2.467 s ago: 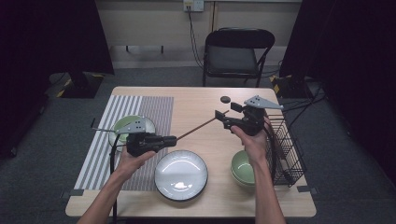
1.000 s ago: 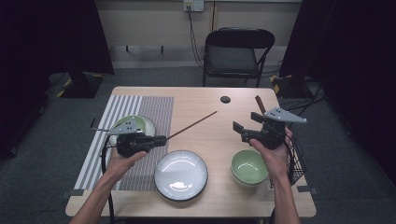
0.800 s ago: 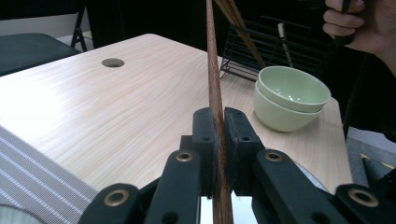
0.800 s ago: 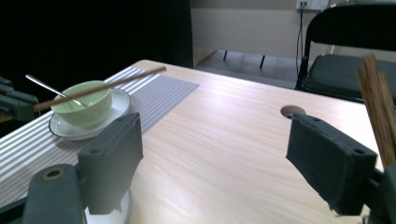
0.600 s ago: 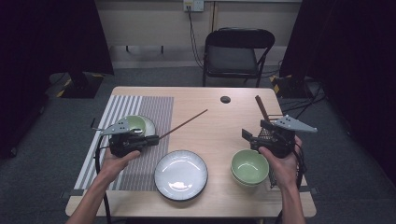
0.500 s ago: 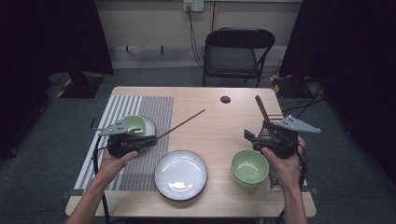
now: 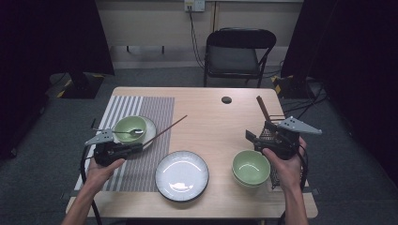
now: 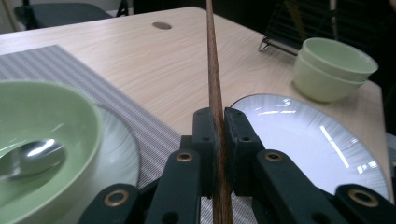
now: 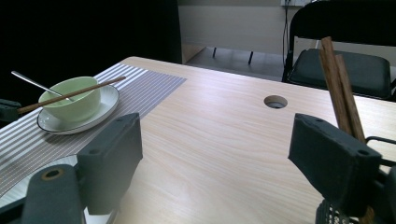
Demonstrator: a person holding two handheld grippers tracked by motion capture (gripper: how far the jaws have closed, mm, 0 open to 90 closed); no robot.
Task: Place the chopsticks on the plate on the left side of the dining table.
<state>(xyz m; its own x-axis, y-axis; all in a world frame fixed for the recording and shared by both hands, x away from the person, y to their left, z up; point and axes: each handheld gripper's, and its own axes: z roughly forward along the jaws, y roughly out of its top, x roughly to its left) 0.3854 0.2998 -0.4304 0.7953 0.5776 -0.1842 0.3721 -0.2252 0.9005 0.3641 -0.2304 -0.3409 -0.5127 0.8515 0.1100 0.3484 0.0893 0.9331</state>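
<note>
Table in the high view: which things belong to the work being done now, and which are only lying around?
In use: left gripper, shut on one chopstick; right gripper, jaws open; more chopsticks standing in the wire rack.

Lying about: bowl with spoon on a saucer, striped placemat, empty plate, stacked green bowls, chair.

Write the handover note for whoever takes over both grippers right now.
Left gripper: shut on one chopstick, held low beside the green bowl with the spoon on the striped mat.
Right gripper: open, holding nothing, near the rack at the table's right edge.
More chopsticks stand in the rack.
Plate sits at front centre, stacked green bowls to its right.
Done: one chopstick out and in hand.
Left, probably: lay it at the setting, then fetch its mate.
</note>
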